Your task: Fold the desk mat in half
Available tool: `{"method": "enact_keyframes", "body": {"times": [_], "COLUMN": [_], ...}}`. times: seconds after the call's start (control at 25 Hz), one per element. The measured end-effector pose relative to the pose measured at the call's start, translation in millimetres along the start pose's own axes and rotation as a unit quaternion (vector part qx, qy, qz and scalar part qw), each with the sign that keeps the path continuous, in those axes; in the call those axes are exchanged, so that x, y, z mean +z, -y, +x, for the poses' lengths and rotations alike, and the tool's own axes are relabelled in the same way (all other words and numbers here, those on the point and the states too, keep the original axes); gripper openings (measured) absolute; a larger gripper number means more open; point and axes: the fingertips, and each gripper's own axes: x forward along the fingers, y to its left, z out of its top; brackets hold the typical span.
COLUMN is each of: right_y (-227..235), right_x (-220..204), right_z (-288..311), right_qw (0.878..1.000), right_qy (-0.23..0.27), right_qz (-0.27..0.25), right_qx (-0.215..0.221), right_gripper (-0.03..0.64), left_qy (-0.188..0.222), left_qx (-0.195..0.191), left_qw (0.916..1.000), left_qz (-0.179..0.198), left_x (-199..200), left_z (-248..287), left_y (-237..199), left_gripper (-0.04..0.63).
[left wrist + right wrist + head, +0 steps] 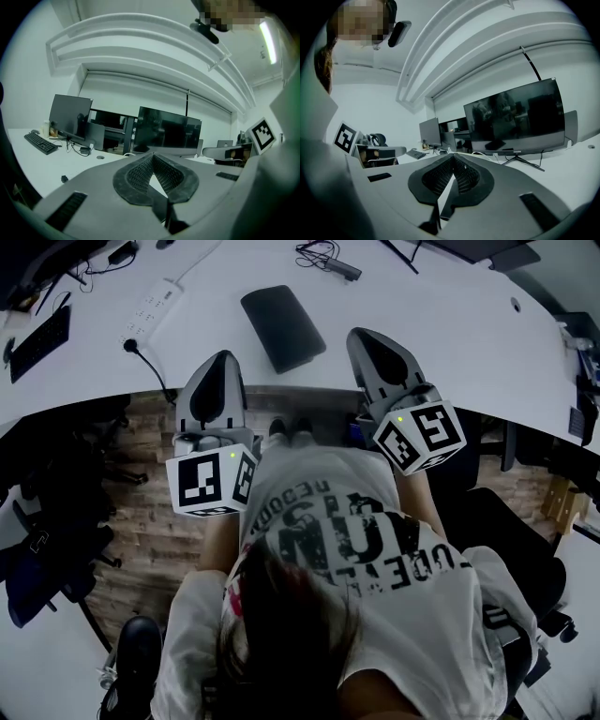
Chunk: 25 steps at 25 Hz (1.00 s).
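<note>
While the person is sitting at the curved white table, both grippers are hanging over its near edge and pointing away from the body; the left gripper is keeping its jaws pressed together at the tips, with nothing lying between them; the right gripper is showing the same posture, its jaws meeting at the tips and holding nothing. The desk mat, a dark rectangle with rounded corners, is lying flat on the table just beyond the two grippers, between their lines of aim and touching neither; whether it is folded cannot be told. A white power strip is lying to the left of the desk mat, its black cable trailing over the table edge; a black keyboard is sitting farther left; loose cables are lying at the far side. Along the left jaws a dark monitor is standing ahead; along the right jaws a wide monitor is standing on its foot.
</note>
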Motion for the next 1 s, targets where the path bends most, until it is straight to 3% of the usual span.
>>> {"method": "enact_keyframes", "body": {"times": [1.0], "right_y": [-15.4], "right_x": [-6.6], "right_z": [20.6], "right_qw": [1.000], "right_qy": [-0.009], "right_qz": [0.005], "right_qx": [-0.014], "right_gripper": [-0.006], "left_qy": [-0.006], "left_qx": [-0.015], "left_qw": [0.9998], "left_qz": [-0.008], "left_x": [-2.5], "left_z": [10.2], "left_y": [-18.2], "left_gripper": [0.002]}}
